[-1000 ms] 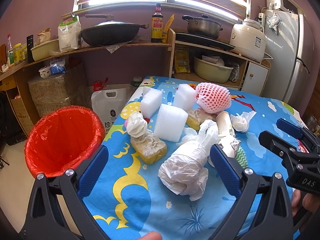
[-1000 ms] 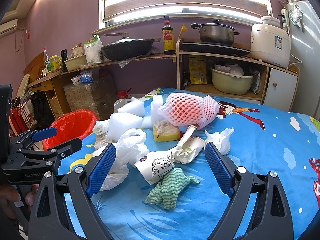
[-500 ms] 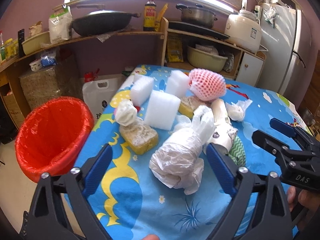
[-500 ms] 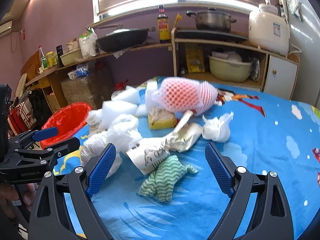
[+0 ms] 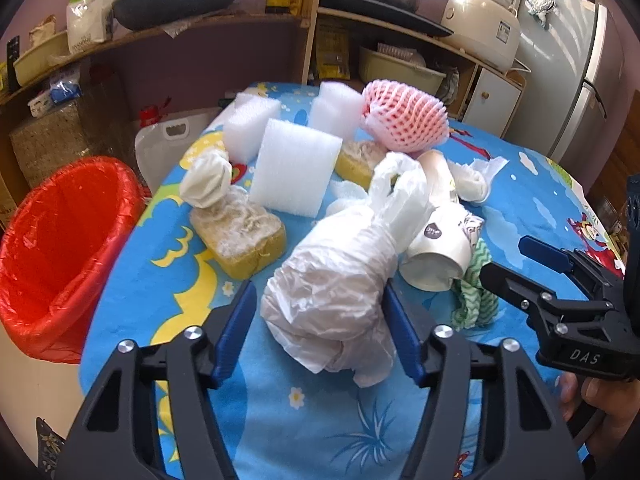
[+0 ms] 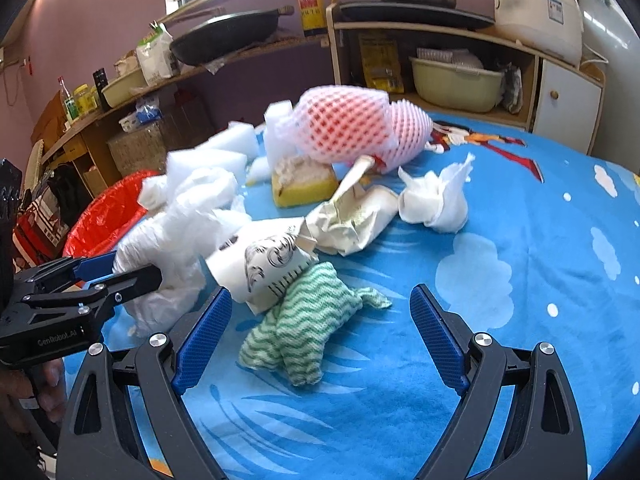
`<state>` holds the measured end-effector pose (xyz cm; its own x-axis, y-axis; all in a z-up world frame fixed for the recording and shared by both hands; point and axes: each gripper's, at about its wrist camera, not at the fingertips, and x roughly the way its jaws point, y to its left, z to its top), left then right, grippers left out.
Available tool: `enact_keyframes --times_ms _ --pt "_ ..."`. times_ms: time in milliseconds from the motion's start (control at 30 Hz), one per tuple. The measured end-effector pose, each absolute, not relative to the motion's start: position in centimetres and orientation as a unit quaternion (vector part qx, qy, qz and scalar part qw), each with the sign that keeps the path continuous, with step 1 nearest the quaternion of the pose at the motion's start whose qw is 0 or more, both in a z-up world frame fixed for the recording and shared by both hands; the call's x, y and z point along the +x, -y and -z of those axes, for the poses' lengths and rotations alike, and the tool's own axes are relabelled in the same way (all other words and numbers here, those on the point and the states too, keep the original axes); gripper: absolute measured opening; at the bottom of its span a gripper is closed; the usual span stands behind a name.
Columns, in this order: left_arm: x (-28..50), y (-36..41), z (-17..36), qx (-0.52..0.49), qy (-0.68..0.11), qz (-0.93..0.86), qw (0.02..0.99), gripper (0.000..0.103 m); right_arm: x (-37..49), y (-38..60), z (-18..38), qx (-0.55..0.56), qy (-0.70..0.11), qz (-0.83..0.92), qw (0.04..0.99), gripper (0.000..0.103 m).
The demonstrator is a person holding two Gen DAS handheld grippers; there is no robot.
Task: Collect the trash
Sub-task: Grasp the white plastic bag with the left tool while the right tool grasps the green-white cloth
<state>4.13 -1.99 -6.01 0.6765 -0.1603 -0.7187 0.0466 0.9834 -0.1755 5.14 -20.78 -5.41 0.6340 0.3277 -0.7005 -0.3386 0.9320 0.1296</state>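
A heap of trash lies on the blue cartoon tablecloth (image 5: 328,420). In the left wrist view my left gripper (image 5: 320,332) has a crumpled white plastic bag (image 5: 332,288) between its blue pads. Its jaws are closing; the right pad brushes the bag and the left pad stands just off it. My right gripper (image 6: 318,340) is open, low over the cloth, with a green-striped rag (image 6: 296,328) between its fingers and untouched. A printed paper cup (image 6: 264,264) lies tipped against the rag. The red-lined bin (image 5: 60,248) stands off the table's left edge.
Behind the bag are white foam blocks (image 5: 296,172), a yellow sponge (image 5: 240,236), a pink foam net (image 5: 404,120), a crushed paper wrapper (image 6: 352,216) and a wad of tissue (image 6: 434,200). Shelves with a pan and pots line the back wall. A fridge (image 5: 572,60) stands at the right.
Both grippers have dropped and come closer to the heap. The left jaws have narrowed from wide open to either side of the plastic bag. The right jaws keep their width.
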Motion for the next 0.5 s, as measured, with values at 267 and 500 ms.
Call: enact_keyframes --times_ms 267,500 --pt "4.9 1.7 6.3 -0.079 -0.403 0.07 0.909 0.035 6.3 20.3 6.4 -0.016 -0.409 -0.18 0.894 0.085" --pt "4.4 0.9 4.9 -0.09 -0.388 0.083 0.913 0.031 6.6 19.2 7.1 -0.029 -0.432 -0.187 0.882 0.065"
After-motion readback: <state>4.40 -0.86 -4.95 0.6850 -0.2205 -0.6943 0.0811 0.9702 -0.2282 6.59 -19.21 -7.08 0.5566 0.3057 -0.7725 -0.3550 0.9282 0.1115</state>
